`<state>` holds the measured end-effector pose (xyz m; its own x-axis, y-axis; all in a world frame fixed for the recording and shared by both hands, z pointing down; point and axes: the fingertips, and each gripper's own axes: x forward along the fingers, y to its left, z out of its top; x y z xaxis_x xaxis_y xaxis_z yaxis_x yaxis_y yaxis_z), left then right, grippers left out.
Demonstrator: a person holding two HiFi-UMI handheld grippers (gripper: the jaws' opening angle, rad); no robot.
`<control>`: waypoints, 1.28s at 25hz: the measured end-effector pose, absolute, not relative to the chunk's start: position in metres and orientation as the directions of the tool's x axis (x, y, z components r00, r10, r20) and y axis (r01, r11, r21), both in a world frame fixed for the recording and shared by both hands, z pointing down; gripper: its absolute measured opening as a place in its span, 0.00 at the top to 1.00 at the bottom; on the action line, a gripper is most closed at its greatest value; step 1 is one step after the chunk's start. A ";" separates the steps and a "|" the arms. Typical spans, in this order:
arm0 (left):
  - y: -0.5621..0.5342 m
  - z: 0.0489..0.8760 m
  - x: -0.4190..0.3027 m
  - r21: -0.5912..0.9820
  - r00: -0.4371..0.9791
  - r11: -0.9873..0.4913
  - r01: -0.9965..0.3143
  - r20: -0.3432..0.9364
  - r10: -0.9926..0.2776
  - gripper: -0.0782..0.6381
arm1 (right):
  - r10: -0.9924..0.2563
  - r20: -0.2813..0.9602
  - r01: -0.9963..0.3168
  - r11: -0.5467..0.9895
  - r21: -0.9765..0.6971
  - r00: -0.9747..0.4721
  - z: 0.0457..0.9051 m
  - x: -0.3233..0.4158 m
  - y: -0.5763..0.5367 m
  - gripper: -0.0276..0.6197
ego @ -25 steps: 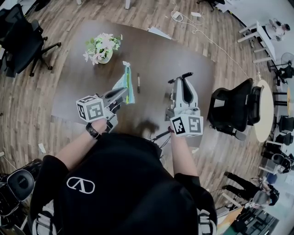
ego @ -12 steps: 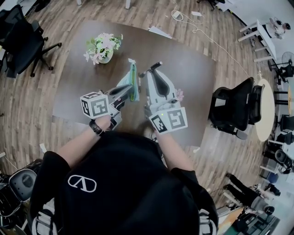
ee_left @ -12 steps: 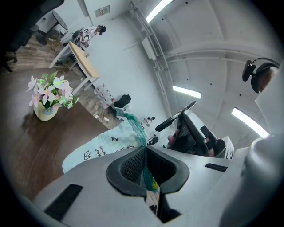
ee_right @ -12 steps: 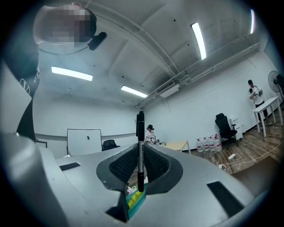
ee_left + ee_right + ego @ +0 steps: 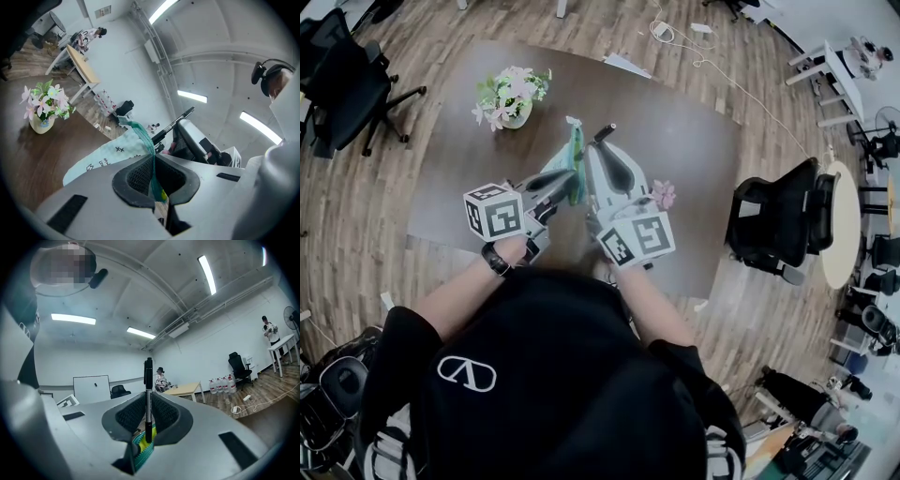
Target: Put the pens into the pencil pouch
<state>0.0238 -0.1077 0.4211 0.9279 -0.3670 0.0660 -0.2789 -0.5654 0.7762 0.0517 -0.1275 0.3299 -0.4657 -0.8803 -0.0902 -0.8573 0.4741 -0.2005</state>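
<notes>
One pen (image 5: 148, 390), clamped in the right gripper (image 5: 601, 153), has swung left to the pouch (image 5: 112, 157) pinched by the left gripper (image 5: 566, 178); insertion looks next.

Overhead and gripper views sharing pouch (image 5: 105, 159)

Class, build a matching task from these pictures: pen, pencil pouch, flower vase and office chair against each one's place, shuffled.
Things:
1 thin black pen
2 pale blue fabric pencil pouch with green mesh
3 cream vase of pink and white flowers
4 black office chair

Places:
A on the wooden floor
B clamped in the left tool
C on the dark brown table
D clamped in the right tool

Pairs: 1-D, 2-B, 3-C, 4-A.
</notes>
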 end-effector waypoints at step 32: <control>-0.110 0.428 0.003 0.781 0.903 -0.543 -0.307 0.060 -0.425 0.87 | -0.900 0.225 -0.927 0.351 -0.130 -0.373 0.405 0.109 -0.162 0.75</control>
